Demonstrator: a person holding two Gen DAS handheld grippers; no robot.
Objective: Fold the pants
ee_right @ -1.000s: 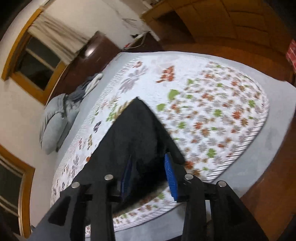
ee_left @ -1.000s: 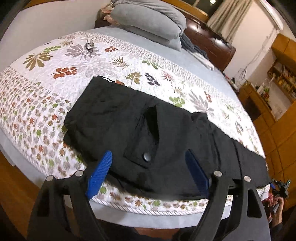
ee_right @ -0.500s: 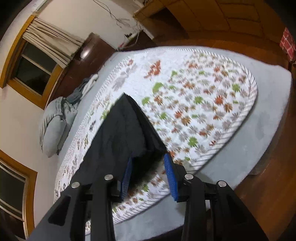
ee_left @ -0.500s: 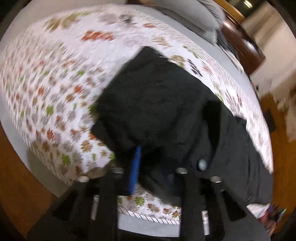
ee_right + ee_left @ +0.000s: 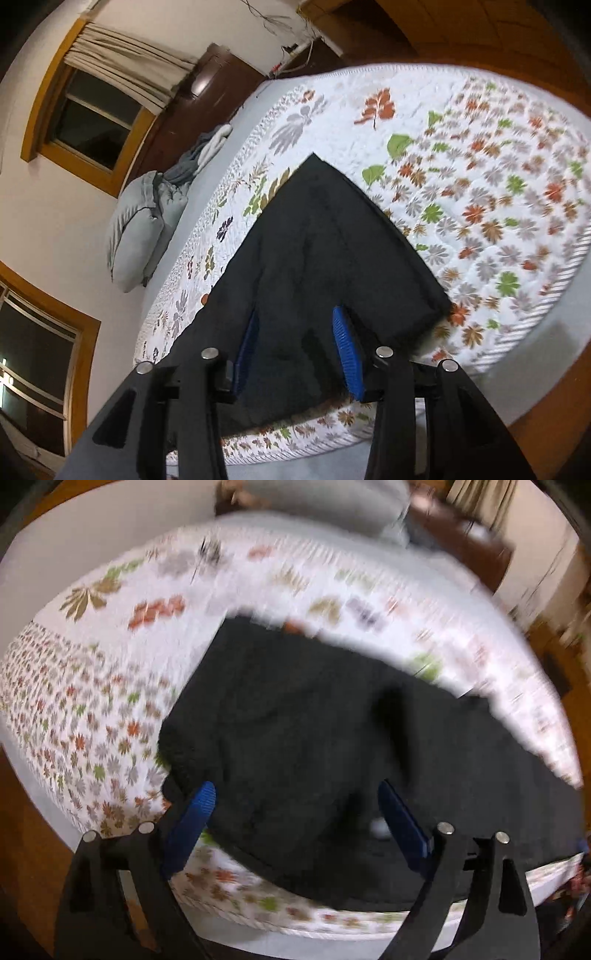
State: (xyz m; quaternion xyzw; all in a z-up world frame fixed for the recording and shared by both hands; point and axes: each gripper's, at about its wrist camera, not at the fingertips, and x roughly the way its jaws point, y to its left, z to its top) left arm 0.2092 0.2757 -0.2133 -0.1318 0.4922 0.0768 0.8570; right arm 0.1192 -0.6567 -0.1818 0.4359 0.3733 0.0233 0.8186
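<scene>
Here, in the left wrist view, the left gripper (image 5: 295, 823) hangs with its blue pads spread wide over the near part of the black pants (image 5: 332, 738), gripping nothing; the picture is smeared, so fine detail of the cloth cannot be read. The pants lie stretched along the near edge of the bed's leaf-print quilt (image 5: 110, 709), one end toward the left, the rest running off to the right. The likely slip from here is a shallow bite: if the pads close on only the top layer, the layers could separate and the fold come out crooked, and cloth this close to the edge could slide off. In the right wrist view, the right gripper (image 5: 295, 347) has its pads partly apart with dark fabric between them; whether they actually pinch the pants (image 5: 332, 236) I cannot tell. The pants' end comes to a corner out on the quilt (image 5: 498, 184). Grey pillows (image 5: 136, 229) sit at the far end by a dark headboard (image 5: 207, 96), beneath curtained, wood-framed windows (image 5: 92, 110).
</scene>
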